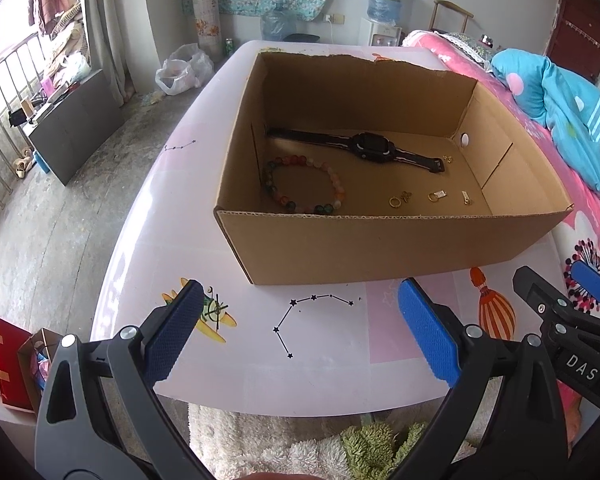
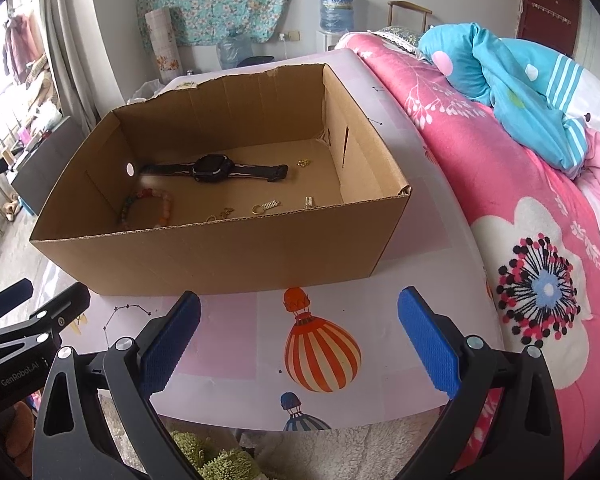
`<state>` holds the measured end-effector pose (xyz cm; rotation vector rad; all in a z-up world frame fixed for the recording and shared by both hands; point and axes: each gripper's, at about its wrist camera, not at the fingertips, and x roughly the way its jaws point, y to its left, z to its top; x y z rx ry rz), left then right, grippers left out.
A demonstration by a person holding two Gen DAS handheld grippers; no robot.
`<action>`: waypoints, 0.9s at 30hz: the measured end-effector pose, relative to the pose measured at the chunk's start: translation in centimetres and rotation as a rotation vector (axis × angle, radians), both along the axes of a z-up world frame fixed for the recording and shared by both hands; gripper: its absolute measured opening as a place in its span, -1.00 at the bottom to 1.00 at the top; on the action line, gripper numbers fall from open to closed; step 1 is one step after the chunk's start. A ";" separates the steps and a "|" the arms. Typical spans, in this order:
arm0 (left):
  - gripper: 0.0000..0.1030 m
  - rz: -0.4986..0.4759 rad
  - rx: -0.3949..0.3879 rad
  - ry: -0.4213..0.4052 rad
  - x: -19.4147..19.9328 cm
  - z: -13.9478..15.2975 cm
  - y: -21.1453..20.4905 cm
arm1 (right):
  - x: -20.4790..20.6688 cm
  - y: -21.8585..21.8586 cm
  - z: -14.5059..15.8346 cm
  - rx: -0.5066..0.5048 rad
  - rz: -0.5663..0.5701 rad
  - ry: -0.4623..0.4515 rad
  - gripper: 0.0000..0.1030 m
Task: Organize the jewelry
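Box (image 1: 380, 248): open cardboard, on table (image 1: 328, 372).
Contents, on box floor: watch (image 1: 370, 148) at back; bead bracelet (image 1: 304, 188) front left; gold rings (image 1: 396, 200) and small charms (image 1: 466, 198) front right.
Left gripper (image 1: 296, 336): jaws wide apart, empty, above table, short of box.
Right gripper (image 2: 300, 340): same, empty.
Table bare of jewelry.
Step, judged: all pieces boxed; task at or near end.
Next: sorting inside box needs reach over near wall, fine pinch on rings.
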<state>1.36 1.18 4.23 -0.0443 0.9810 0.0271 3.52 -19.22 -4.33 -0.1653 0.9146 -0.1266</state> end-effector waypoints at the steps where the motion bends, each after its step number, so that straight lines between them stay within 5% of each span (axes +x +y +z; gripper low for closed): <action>1: 0.83 -0.001 -0.002 0.001 0.0 0.0 0.0 | 0.0 0.0 0.0 -0.001 0.002 0.001 0.87; 27: 0.83 0.002 -0.017 0.011 0.0 -0.1 0.2 | 0.0 0.0 -0.2 -0.005 0.002 0.015 0.87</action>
